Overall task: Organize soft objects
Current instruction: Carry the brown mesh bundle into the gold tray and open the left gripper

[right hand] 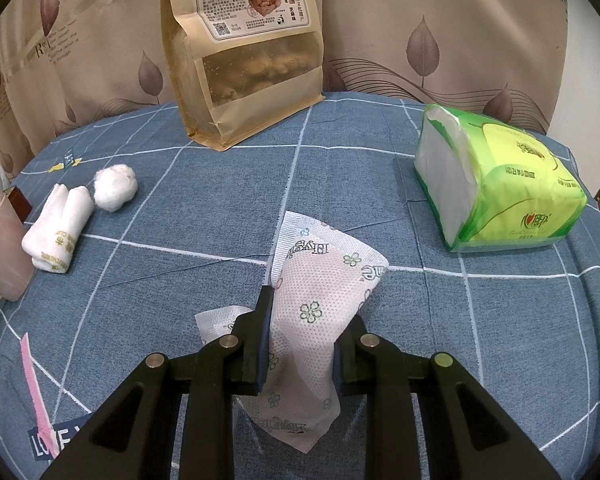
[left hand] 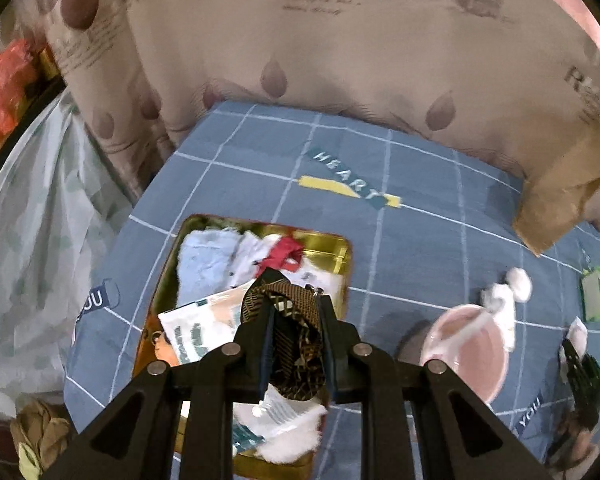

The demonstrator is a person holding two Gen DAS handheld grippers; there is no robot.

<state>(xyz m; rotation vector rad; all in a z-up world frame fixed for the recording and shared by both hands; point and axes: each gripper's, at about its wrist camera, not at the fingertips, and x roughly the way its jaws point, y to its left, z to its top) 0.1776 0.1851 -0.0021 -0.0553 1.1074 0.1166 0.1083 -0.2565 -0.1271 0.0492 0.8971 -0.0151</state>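
Brown patterned cloth (left hand: 296, 332) sits pinched between the 2 fingers of the left gripper (left hand: 296, 308), held directly above the gold tin (left hand: 332, 256), which already holds pale blue, white and red soft items on the blue checked bedsheet (left hand: 420, 184). The right gripper (right hand: 306, 320) is clamped on a white flower-printed wipe (right hand: 320, 292), lifted just over the sheet. Ahead to its left lie a rolled white towel (right hand: 58, 228) and a cotton ball (right hand: 115, 188), touching; a green tissue pack (right hand: 500, 184) lies well to the right.
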